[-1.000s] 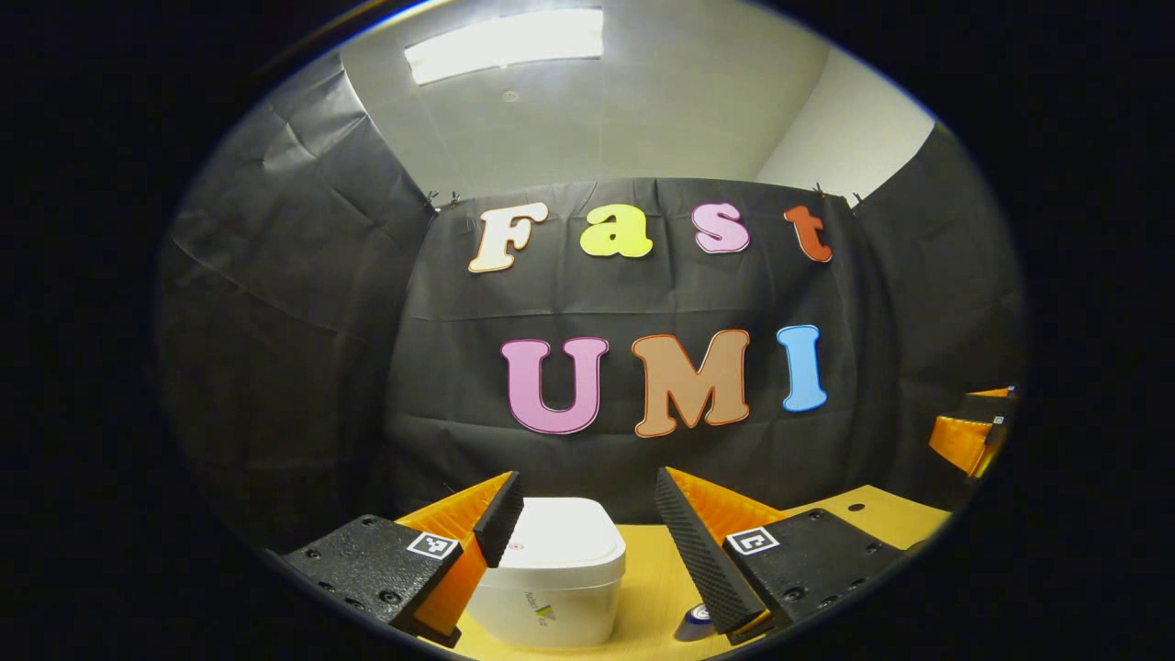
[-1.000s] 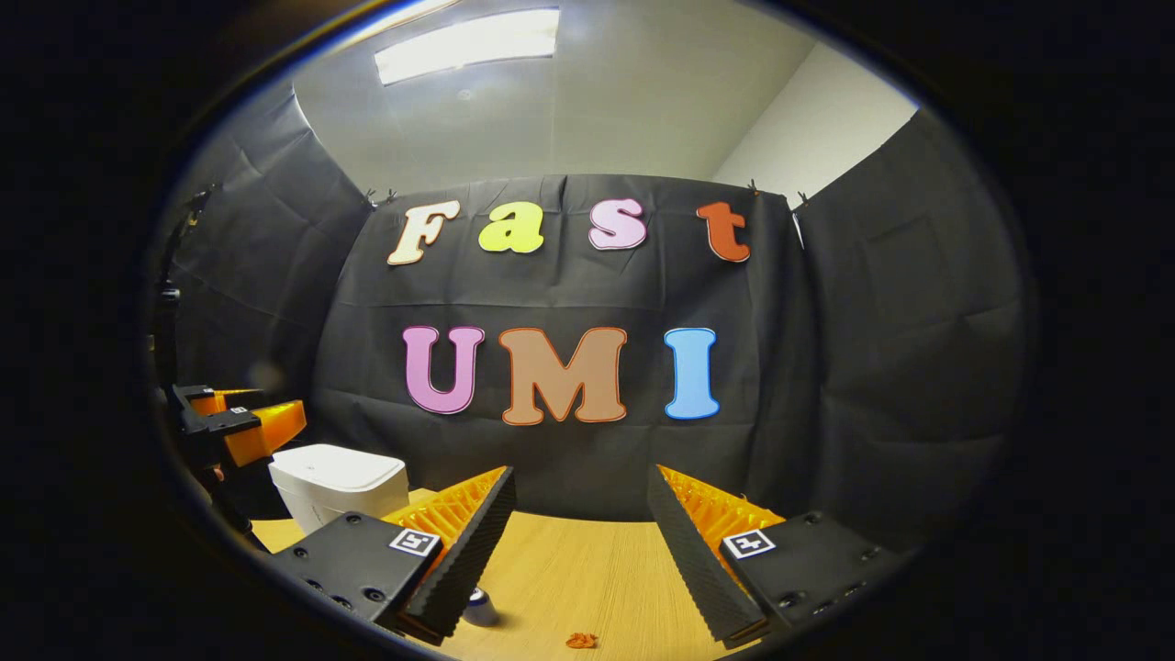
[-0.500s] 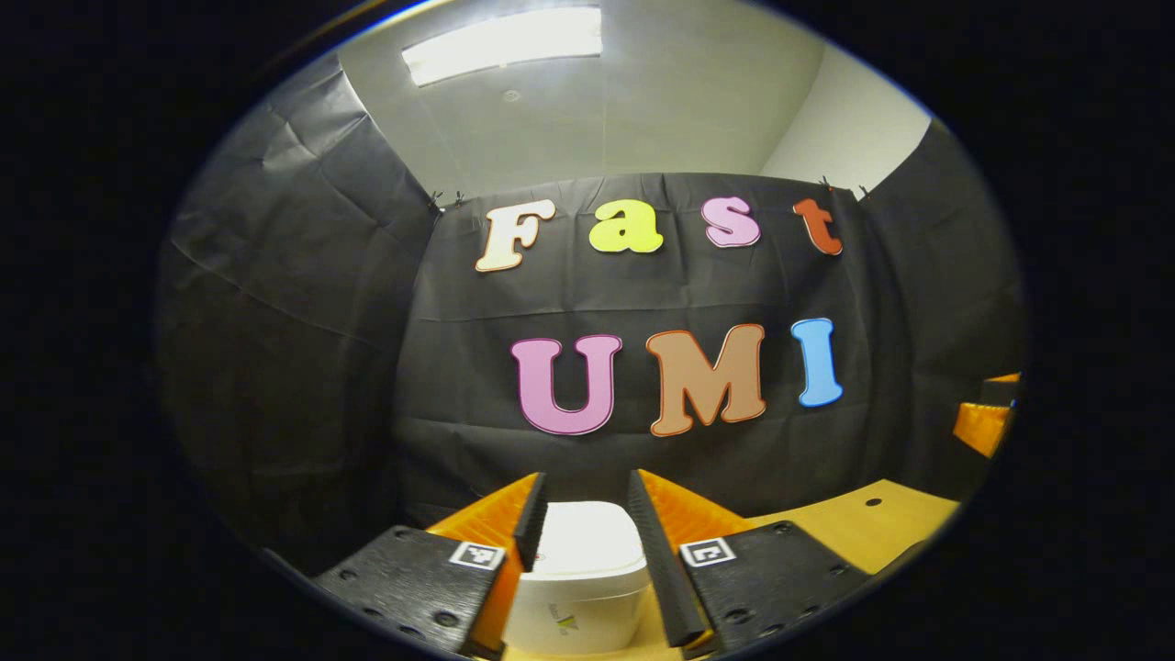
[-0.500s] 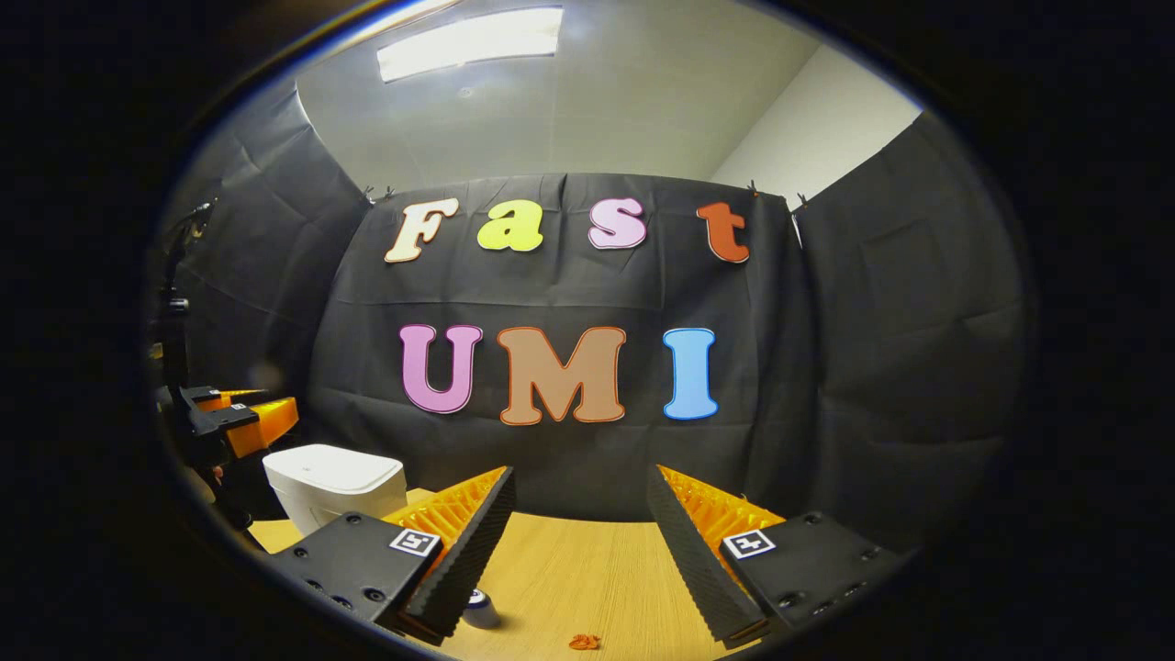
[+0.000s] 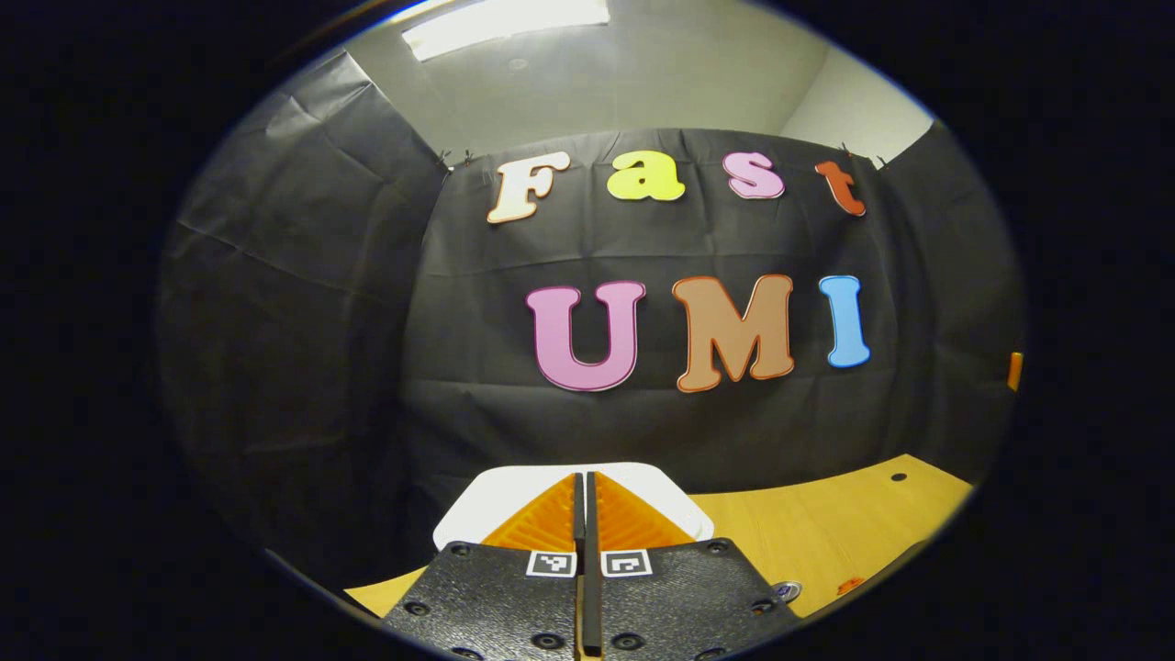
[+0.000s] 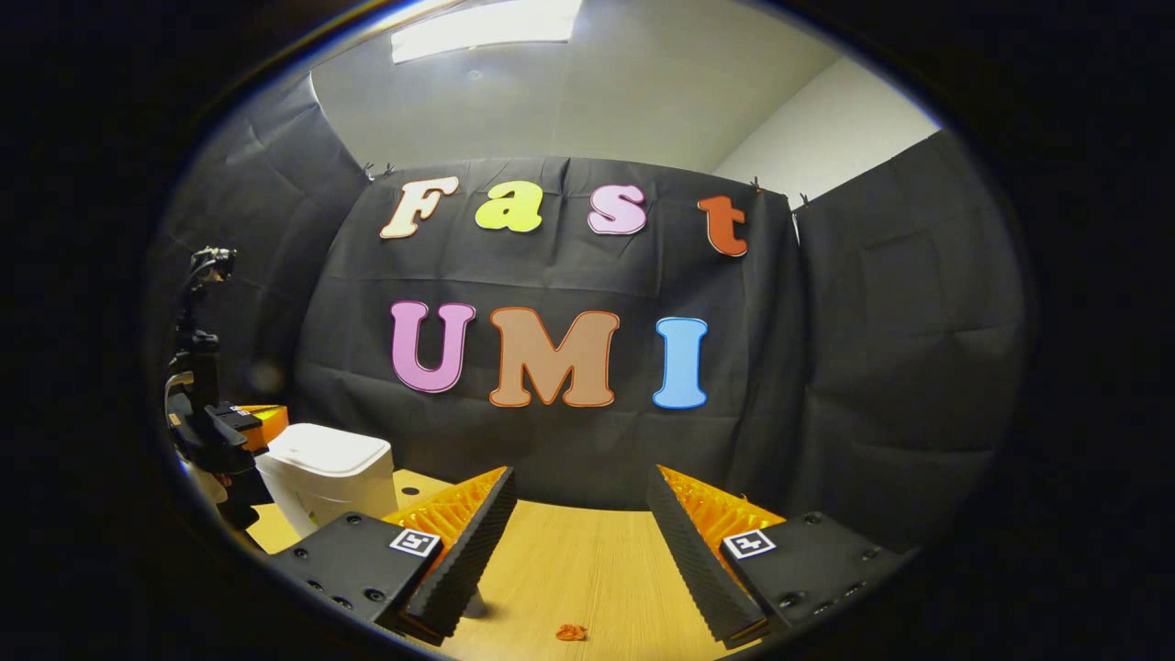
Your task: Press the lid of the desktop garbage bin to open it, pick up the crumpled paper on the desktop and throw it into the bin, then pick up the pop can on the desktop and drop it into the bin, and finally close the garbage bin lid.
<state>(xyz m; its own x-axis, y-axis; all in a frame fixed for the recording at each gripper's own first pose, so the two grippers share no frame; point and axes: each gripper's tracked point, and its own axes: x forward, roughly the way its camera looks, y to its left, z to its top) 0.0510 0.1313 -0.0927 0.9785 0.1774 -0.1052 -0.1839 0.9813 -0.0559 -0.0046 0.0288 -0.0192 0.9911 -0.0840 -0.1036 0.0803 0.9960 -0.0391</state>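
A: What moved since earlier?
B: The bin lid [image 5: 514, 491] is nearer; the left gripper [image 5: 585, 496] pressed its fingers together above it.
A: And handling?
B: Probably stiff; press on top. The right gripper [image 6: 578, 542] is spread over the desk [image 6: 569, 569].

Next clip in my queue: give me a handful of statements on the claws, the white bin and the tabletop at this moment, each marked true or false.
1. The left claw has its fingers closed together. True.
2. The white plastic desktop bin has its lid raised. False: the lid lies flat and closed.
3. The right claw is clamped on a can. False: its fingers are spread wide with nothing between them.
4. A small orange crumpled scrap lies on the light wooden tabletop. True.
5. In the left gripper view, the left claw points at the bin's lid. True.
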